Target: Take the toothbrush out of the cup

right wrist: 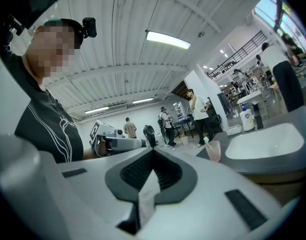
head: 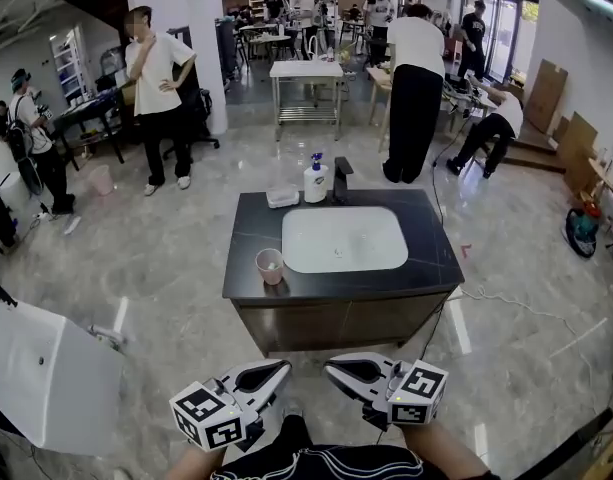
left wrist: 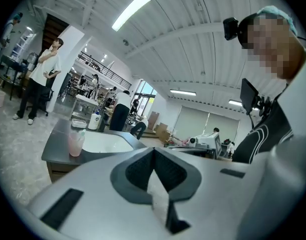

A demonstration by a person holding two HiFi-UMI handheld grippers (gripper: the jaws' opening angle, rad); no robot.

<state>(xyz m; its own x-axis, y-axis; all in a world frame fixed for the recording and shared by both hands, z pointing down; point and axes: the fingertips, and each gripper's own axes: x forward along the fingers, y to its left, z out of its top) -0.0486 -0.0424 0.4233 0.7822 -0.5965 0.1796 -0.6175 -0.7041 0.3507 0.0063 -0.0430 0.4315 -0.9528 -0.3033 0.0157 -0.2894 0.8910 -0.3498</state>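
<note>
Toothbrush [right wrist: 206, 140] sits in the pink, see-through cup [head: 270, 266], its pale green end poking up over the rim and tilted a touch. The cup stands upright near the front-left corner of the dark counter [head: 248, 230], just left of the white basin [head: 344, 239] and close to the counter's left edge. At the back edge there's a soap bottle [head: 316, 180] with a small tray [head: 282, 197] beside it, well apart from the cup. Left claw [head: 283, 367] has its jaws pressed together with nothing between them, and the right claw [head: 332, 367] is the same, closed and empty. Both hang low by the person's body, tips facing each other, short of the counter's front edge. Bare marble floor [head: 176, 268] lies open to the left of the counter, and the people [head: 161, 93] stand well back.
</note>
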